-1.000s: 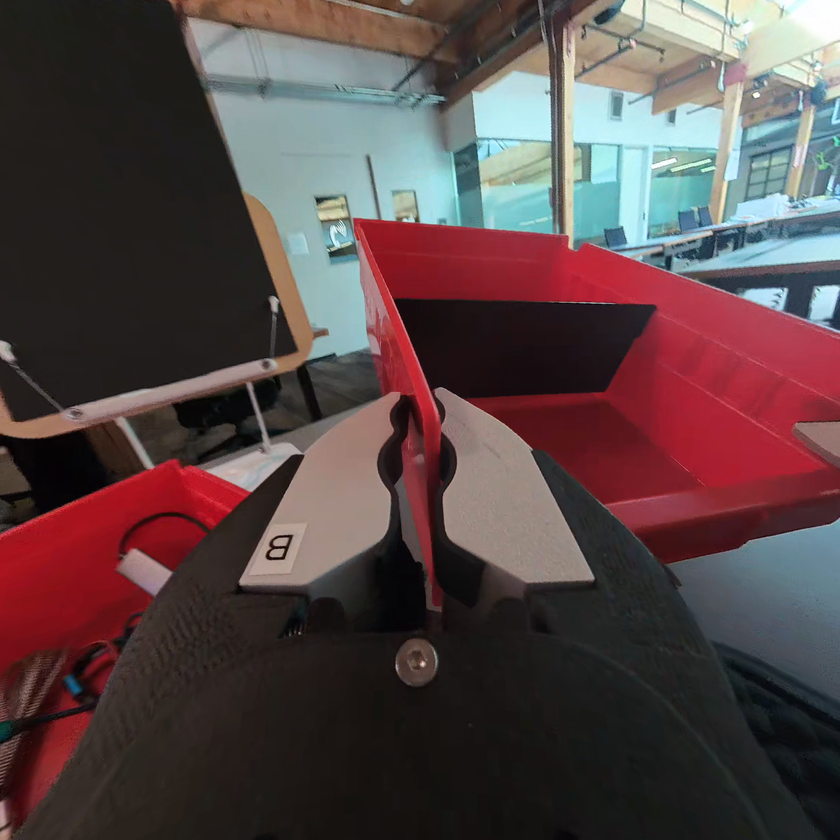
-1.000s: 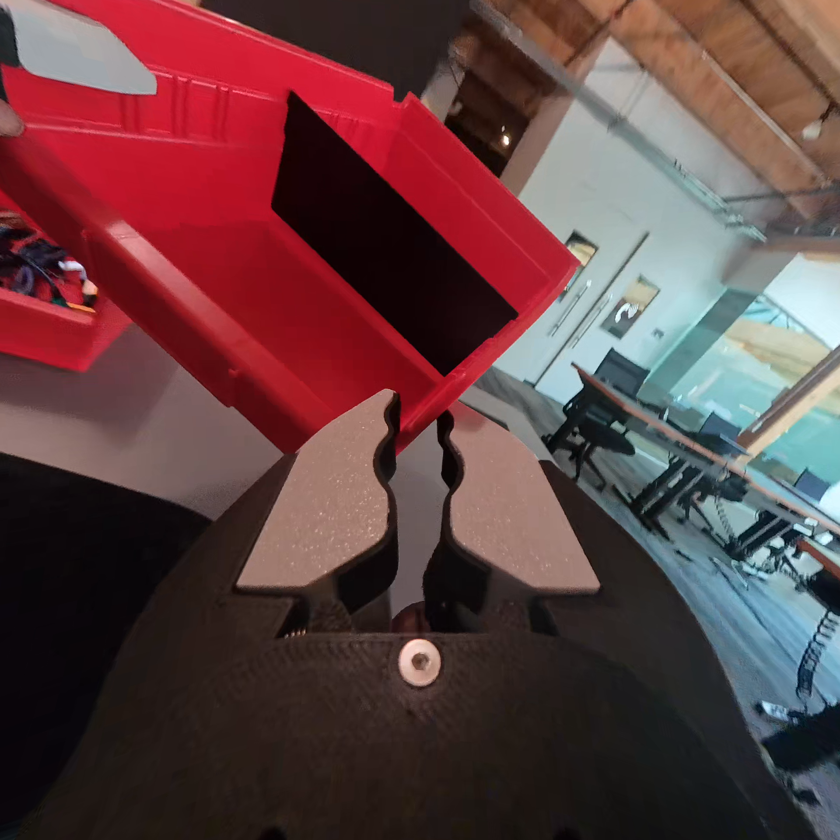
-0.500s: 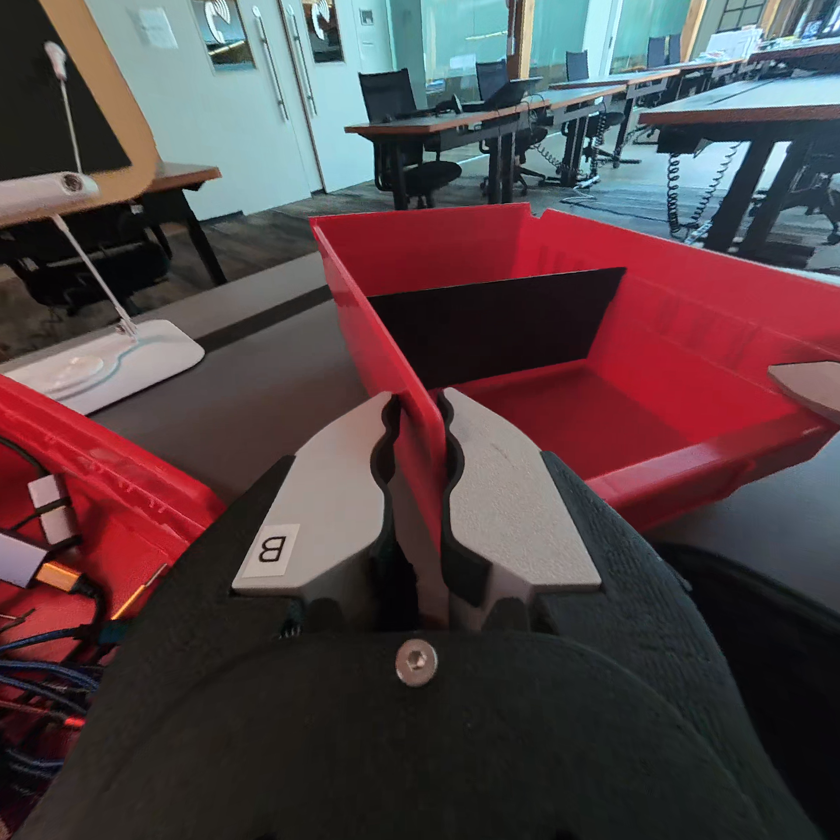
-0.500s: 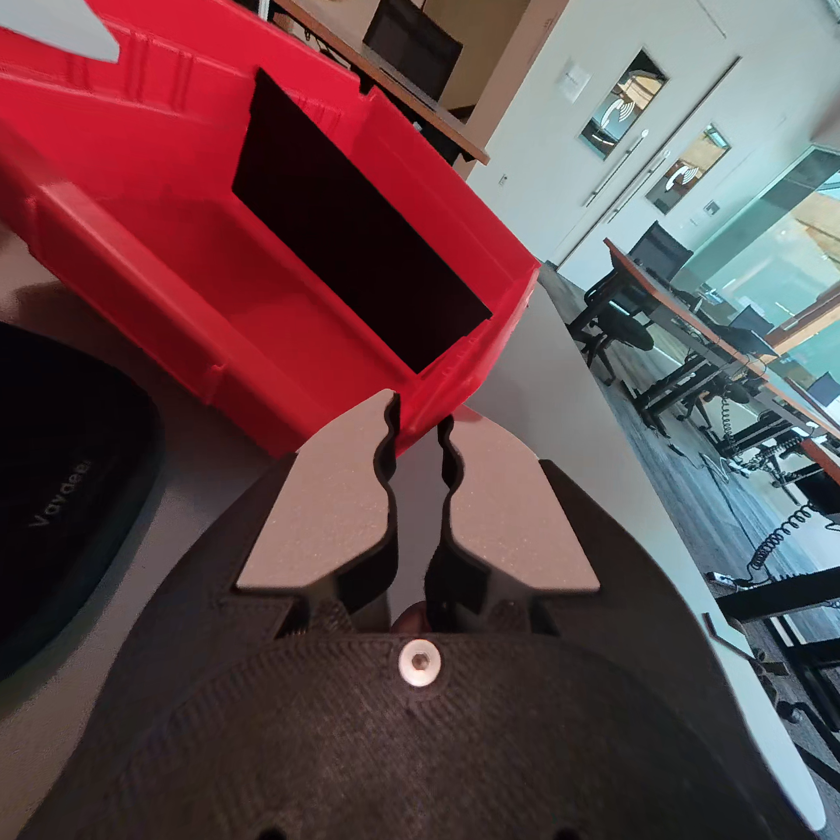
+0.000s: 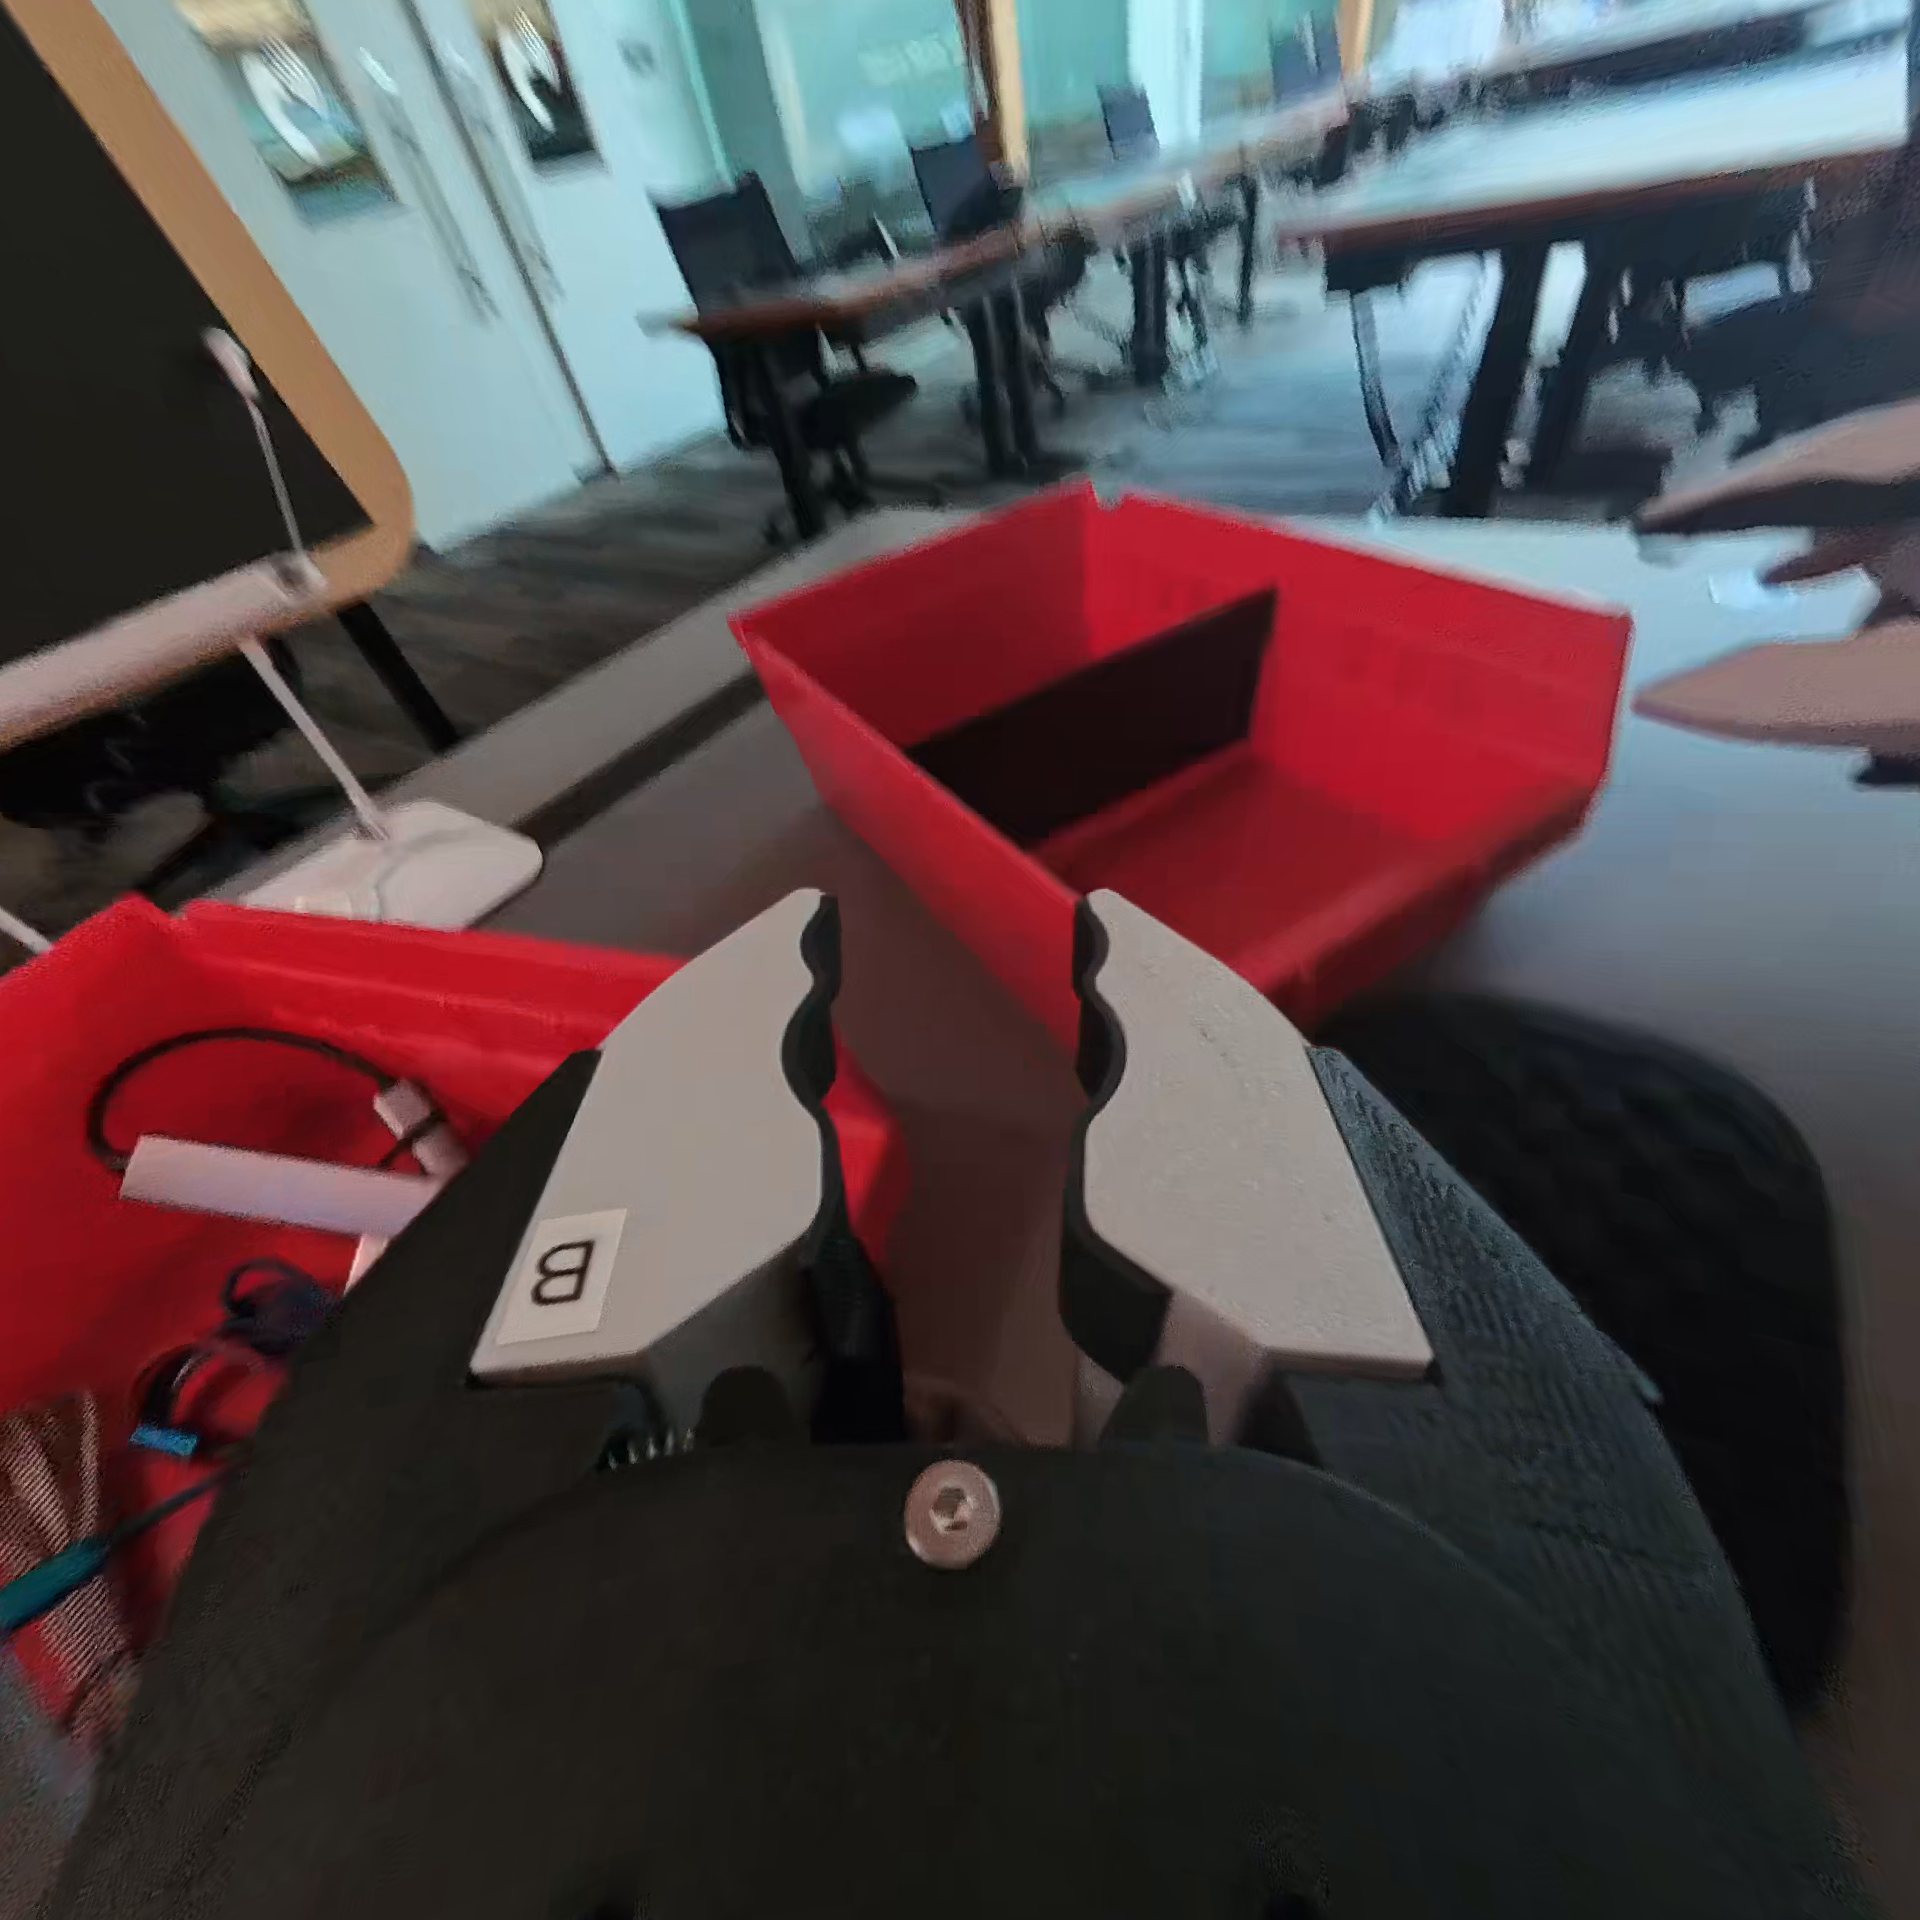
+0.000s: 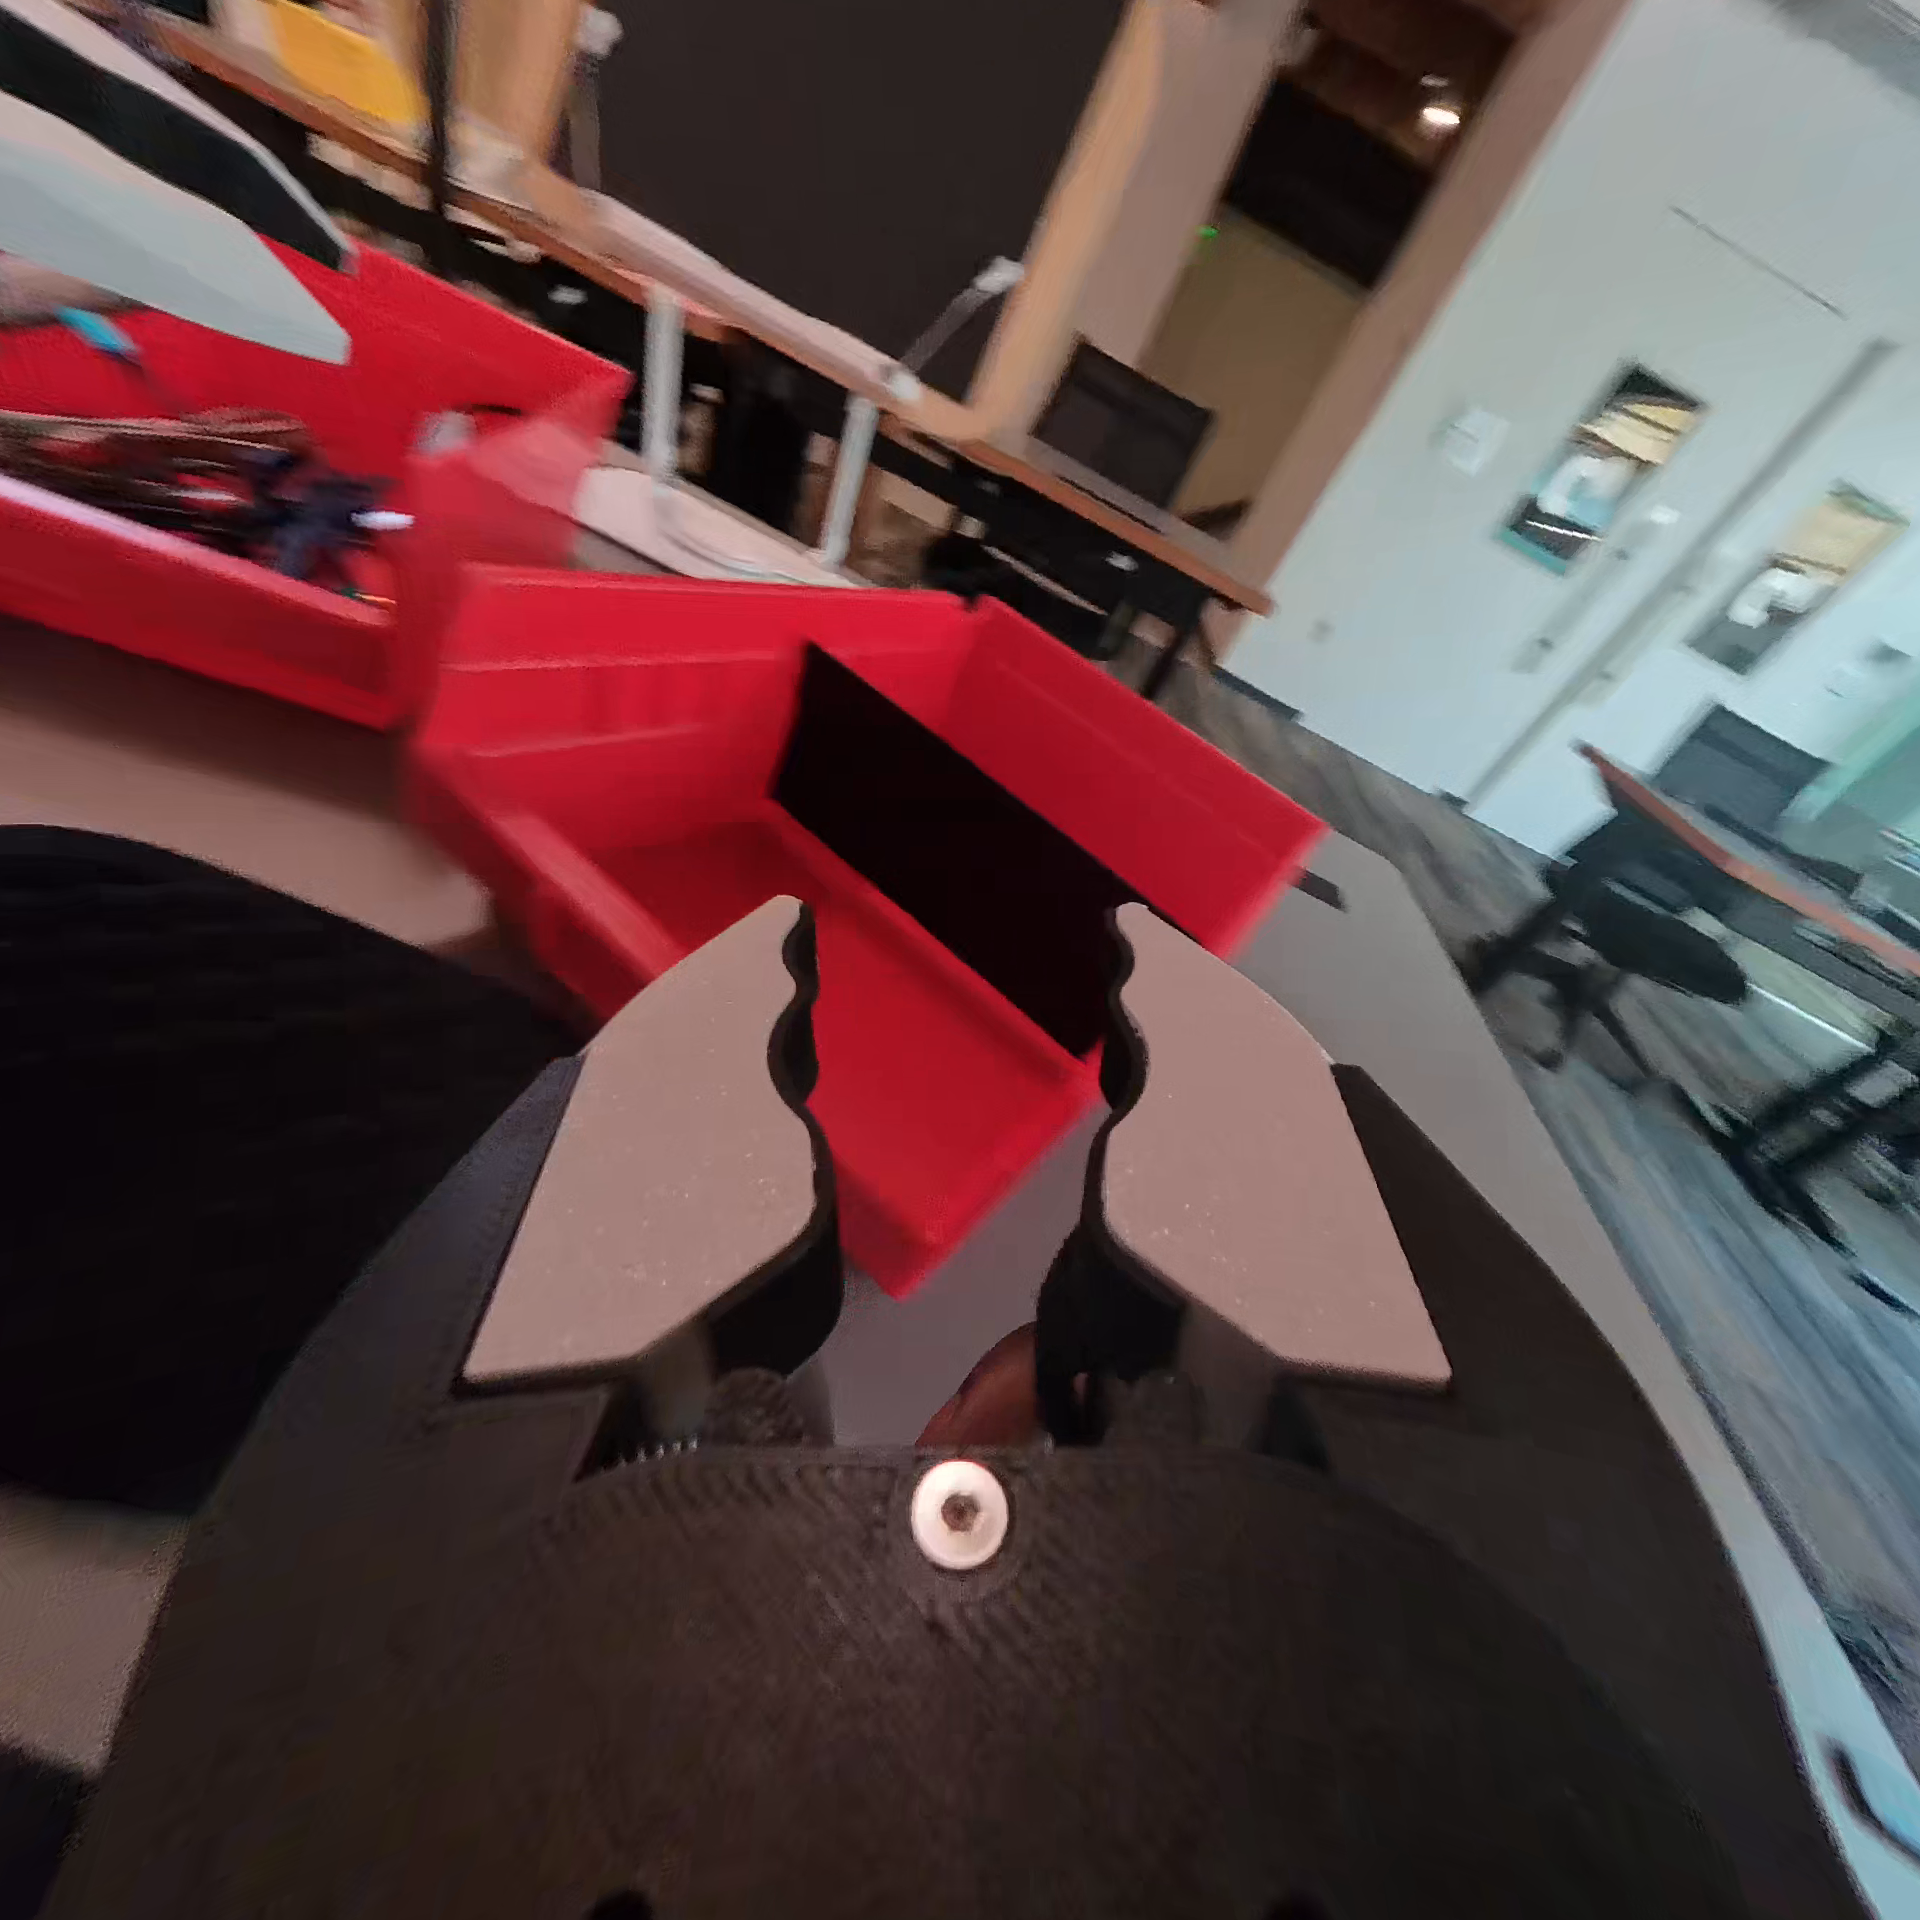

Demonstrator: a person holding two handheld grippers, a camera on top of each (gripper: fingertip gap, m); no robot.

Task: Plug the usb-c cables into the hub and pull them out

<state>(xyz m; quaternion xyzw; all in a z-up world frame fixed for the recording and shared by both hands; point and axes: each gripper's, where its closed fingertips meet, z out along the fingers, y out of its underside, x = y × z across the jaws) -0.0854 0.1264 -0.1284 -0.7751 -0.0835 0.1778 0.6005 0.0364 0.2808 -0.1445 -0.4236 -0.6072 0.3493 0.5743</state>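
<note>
Grey jaws apart (both), empty.

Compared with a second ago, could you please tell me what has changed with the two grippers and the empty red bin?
Both grippers let go: the left gripper and right gripper opened and backed away from the empty red bin, now set down. The cable-filled bin stayed put.

Your path between the 2 red bins is narrow: the cable-filled bin (image 5: 312,997) nearly meets the divided bin (image 5: 1351,831).
</note>
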